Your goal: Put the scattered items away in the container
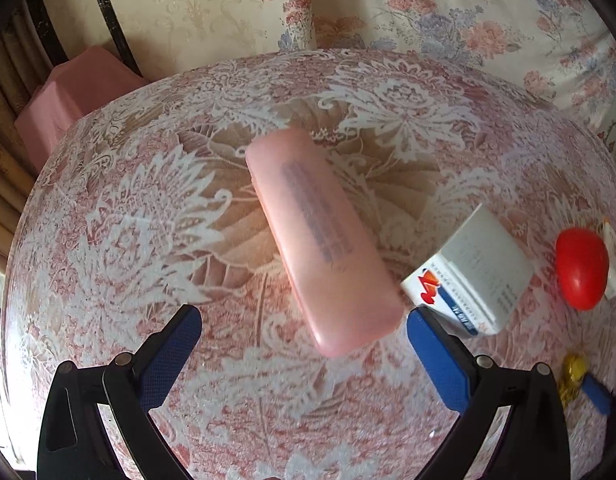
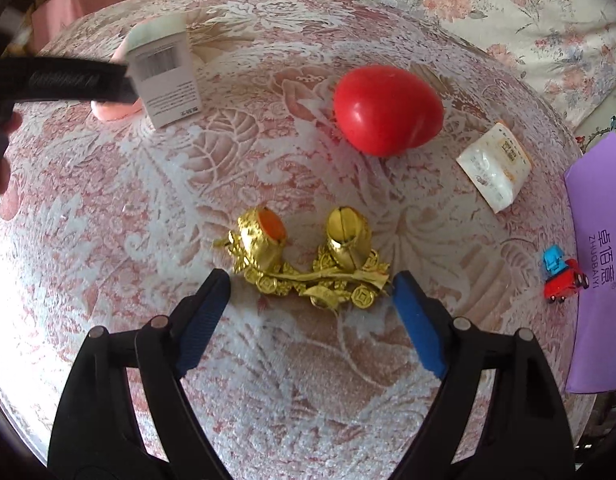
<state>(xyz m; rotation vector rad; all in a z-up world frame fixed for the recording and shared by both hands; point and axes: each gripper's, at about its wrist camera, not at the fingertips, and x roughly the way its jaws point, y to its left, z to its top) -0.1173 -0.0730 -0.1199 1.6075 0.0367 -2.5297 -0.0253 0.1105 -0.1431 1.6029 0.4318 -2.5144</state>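
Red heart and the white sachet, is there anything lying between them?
No. In the right wrist view, only bare patterned tablecloth shows between the red heart and the white sachet; they lie apart.

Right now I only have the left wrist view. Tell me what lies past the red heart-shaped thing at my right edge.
Observer: Beyond the glossy red heart-shaped object lies a flat white sachet with orange print, apart from it.
Operator: Now find me the container.
Observer: A flat purple item printed ZHUOBAIYI sits at the right edge of the lace-covered table, with a small red and blue toy car against it. Whether it is the container, I cannot tell.
Operator: Report the right gripper.
Observer: The right gripper has its jaws open, with the gold foil ornament just ahead of them, not gripped.
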